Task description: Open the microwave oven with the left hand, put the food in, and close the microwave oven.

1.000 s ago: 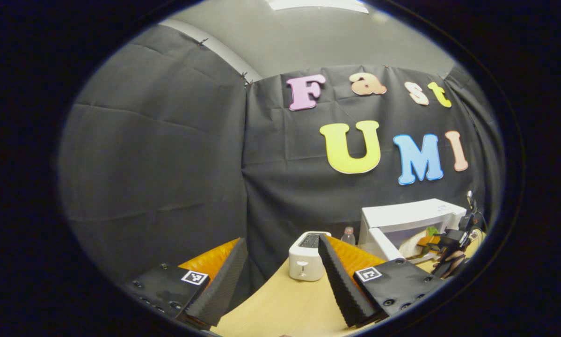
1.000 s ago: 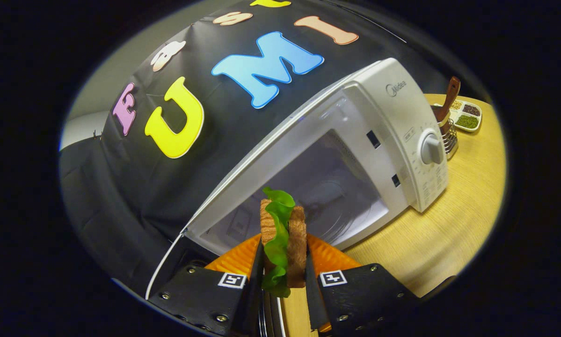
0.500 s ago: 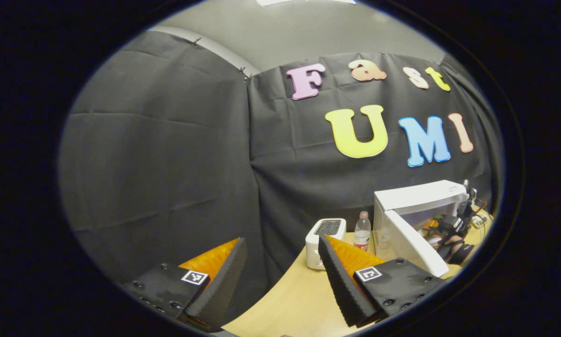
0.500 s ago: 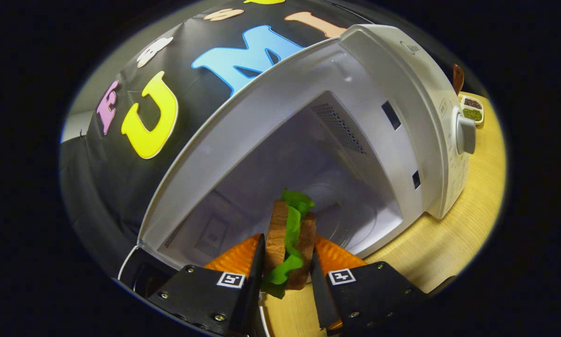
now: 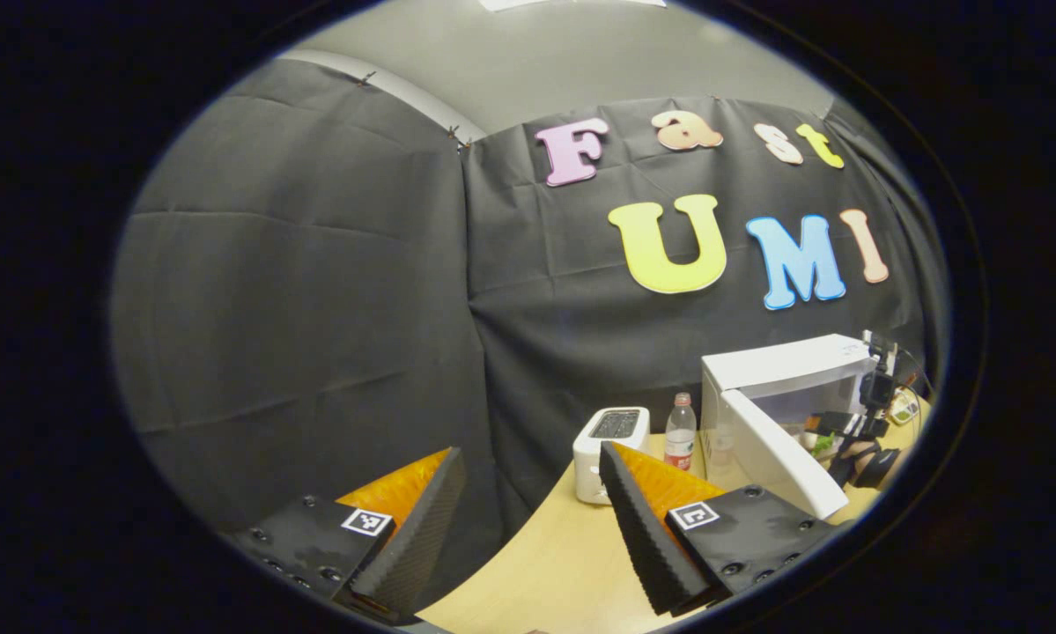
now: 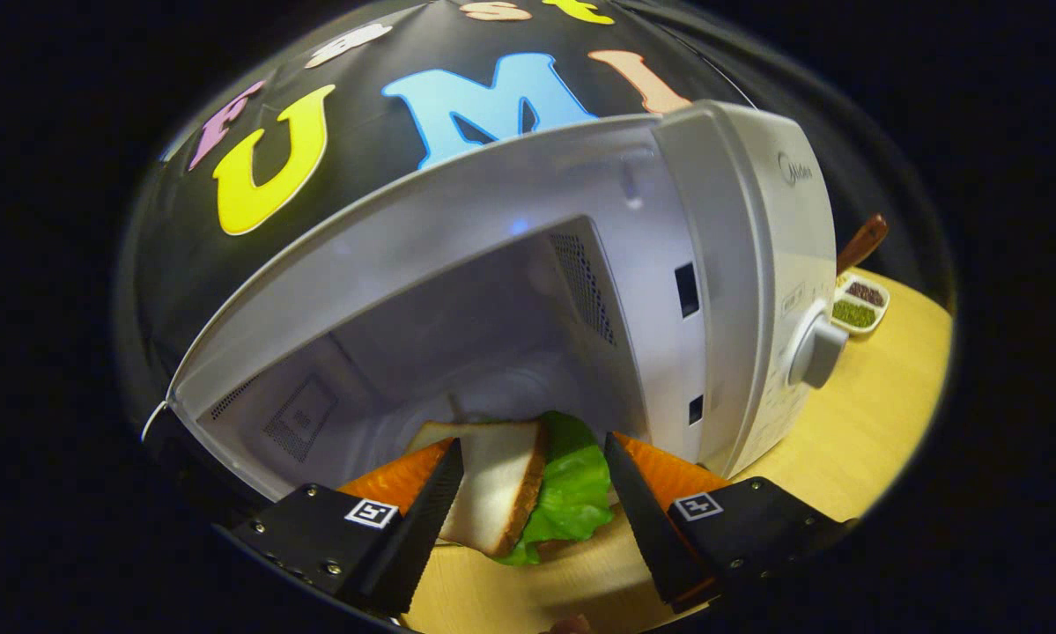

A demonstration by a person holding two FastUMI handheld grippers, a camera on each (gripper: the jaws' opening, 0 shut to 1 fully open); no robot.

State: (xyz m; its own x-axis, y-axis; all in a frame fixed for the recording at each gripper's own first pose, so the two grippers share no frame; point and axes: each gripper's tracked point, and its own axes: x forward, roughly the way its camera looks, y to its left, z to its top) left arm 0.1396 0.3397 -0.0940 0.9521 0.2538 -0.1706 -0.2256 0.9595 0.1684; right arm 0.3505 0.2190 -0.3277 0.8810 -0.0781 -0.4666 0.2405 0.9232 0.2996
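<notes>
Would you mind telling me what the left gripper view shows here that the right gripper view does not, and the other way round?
The left gripper view alone has the white toaster, the clear plastic bottle beside it, and the microwave's open white door seen from outside.

The right gripper view alone has the bread-and-lettuce sandwich between the spread fingers of the right gripper, the round timer knob and a small divided dish of spices.

Both show the white microwave oven and the light wooden table.
</notes>
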